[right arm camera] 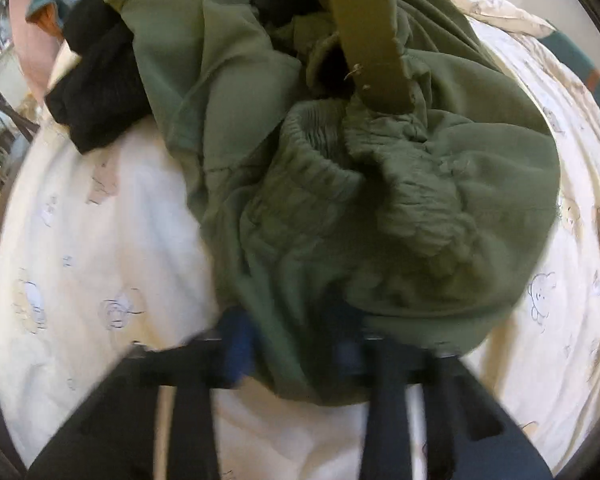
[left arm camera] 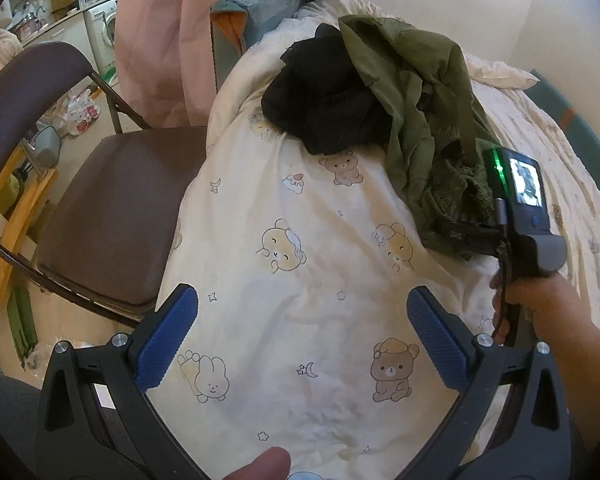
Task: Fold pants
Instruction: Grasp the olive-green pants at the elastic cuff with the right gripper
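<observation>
One pair of olive-green pants (right arm camera: 380, 200) lies crumpled in a heap on my bed (left arm camera: 284, 240), on the cream quilt with its bears and rabbits. The gathered elastic waistband (right arm camera: 324, 176) faces up near the front of the heap. My right hand-held gripper (right arm camera: 296, 356) is down at the near edge of the pants, with green cloth bunched between its blue pads; the picture is blurred there, but the jaws look nearly closed on the fabric. My right hand (left arm camera: 540, 300) grips its handle just beside the pants. Touching the pants on their far left side is a black garment (left arm camera: 324, 108), also crumpled. My left hand-held gripper (left arm camera: 302, 332) hovers over bare quilt well short of the pants, its jaws wide apart with nothing between them. Left of the bed, beyond the pants, stands a brown folding chair (left arm camera: 112, 208), and behind it hangs a pink curtain (left arm camera: 160, 40).
</observation>
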Demonstrator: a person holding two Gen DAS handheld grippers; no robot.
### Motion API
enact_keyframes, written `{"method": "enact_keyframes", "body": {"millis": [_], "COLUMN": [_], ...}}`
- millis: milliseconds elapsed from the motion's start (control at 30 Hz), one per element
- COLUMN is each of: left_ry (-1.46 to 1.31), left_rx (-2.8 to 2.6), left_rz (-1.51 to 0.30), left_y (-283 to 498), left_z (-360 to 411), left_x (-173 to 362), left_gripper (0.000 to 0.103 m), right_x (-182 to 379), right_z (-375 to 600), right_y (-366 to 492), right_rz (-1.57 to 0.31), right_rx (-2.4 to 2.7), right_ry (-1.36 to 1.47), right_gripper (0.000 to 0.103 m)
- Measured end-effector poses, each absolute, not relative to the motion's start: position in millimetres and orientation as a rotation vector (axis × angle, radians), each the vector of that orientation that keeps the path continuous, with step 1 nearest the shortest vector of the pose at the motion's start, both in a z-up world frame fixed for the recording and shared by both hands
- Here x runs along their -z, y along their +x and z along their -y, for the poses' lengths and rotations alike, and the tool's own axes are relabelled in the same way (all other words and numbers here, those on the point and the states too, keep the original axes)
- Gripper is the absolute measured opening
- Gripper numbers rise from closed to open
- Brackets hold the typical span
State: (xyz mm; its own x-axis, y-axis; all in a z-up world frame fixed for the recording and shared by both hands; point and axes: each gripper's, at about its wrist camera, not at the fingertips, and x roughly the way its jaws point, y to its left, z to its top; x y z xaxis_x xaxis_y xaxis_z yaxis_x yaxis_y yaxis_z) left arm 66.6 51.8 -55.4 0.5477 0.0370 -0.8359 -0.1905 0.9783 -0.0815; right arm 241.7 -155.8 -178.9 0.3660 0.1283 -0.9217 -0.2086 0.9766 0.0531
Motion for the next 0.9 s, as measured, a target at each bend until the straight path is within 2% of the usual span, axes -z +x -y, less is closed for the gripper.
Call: {"method": "enact_keyframes", "body": {"millis": [67,133,533,900], "left_ry": [-0.173,-0.174,-0.161,-0.161], "left_rx": [-0.135,-0.133,-0.136,-0.138], "left_rz": [-0.976,-0.971,-0.956,-0.945], "left_y": [65,65,60,49], "left_z": [-53,-53,-49,-51], "left_x": [54,53,50,47], "left_gripper": [0.103,0.103,0.103,0.103], "right_x": [167,155,88,58], "right_z": [159,162,194,169], "right_y": [229,213,107,17], "right_rz": [-1.144,-1.108,-0.975,-0.996], "right_rx": [-0.243,-0.267,-0.364,-0.552], "right_ry": [-0.068,-0.066,-0.031,0.049], "right_gripper": [0.004,0.003,0.002,0.003]}}
